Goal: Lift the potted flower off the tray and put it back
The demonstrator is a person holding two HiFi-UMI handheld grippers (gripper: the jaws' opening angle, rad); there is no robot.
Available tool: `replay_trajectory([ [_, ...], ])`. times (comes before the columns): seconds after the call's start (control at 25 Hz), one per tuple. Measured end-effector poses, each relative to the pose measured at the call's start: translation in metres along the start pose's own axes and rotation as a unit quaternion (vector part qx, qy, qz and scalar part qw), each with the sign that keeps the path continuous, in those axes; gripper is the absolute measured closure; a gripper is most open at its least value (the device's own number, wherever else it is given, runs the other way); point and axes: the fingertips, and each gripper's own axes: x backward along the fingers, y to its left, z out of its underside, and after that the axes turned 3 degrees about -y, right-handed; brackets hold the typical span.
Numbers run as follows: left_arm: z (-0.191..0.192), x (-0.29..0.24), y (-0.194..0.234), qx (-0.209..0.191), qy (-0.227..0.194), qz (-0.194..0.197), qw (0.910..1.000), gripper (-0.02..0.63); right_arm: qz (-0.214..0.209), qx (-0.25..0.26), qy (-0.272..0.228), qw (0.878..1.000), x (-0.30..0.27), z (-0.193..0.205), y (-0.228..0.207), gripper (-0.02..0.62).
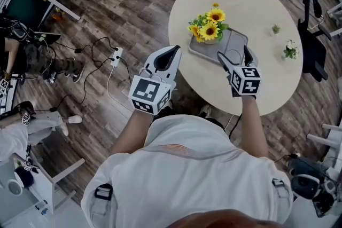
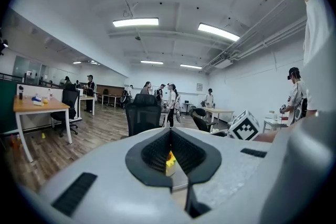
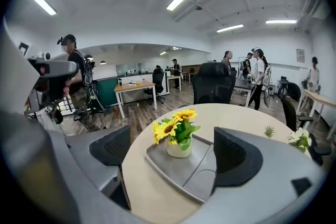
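It was an open-plan office: wood-topped desks [image 2: 37, 107] on white legs and black swivel chairs [image 3: 212, 84] stood about on a wood-plank floor [image 1: 133, 8], under long strip lights [image 2: 135, 22] and bare ceiling pipes [image 2: 247, 44]. People [image 3: 258, 78] stood in small groups among the desks farther back. A power strip [image 1: 116, 56] with trailing cables lay on the floor near a round pale table [image 1: 267, 88].
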Motion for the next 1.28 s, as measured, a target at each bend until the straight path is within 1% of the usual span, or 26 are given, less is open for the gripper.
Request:
replay_trajectory([
  [0.24, 0.017, 0.002, 0.02, 0.014, 0.018, -0.017, 0.9996, 0.601, 0.01, 0.017, 0.067, 0.998, -0.081, 0.05, 0.0, 0.121],
  [0.4, 0.026, 0.001, 0.033, 0.019, 0.028, -0.028, 0.999, 0.601, 0.013, 0.005, 0.119, 0.993, -0.136, 0.084, -0.009, 0.121],
  [0.52, 0.036, 0.003, 0.045, 0.026, 0.037, -0.04, 0.9982, 0.601, 0.026, 0.0, 0.143, 0.989, -0.168, 0.099, -0.018, 0.121],
  [0.64, 0.044, 0.008, 0.057, 0.033, 0.045, -0.053, 0.9971, 0.601, 0.035, -0.009, 0.154, 0.987, -0.19, 0.109, -0.022, 0.115],
  [0.8, 0.048, 0.01, 0.066, 0.03, 0.051, -0.067, 0.996, 0.601, 0.039, -0.015, 0.161, 0.986, -0.209, 0.12, -0.027, 0.101],
  [0.92, 0.052, 0.008, 0.07, 0.031, 0.054, -0.069, 0.9956, 0.601, 0.039, -0.023, 0.163, 0.986, -0.223, 0.127, -0.031, 0.092],
  [1.28, 0.058, -0.001, 0.072, 0.032, 0.069, -0.069, 0.9946, 0.601, 0.049, -0.044, 0.163, 0.984, -0.245, 0.13, -0.047, 0.084],
])
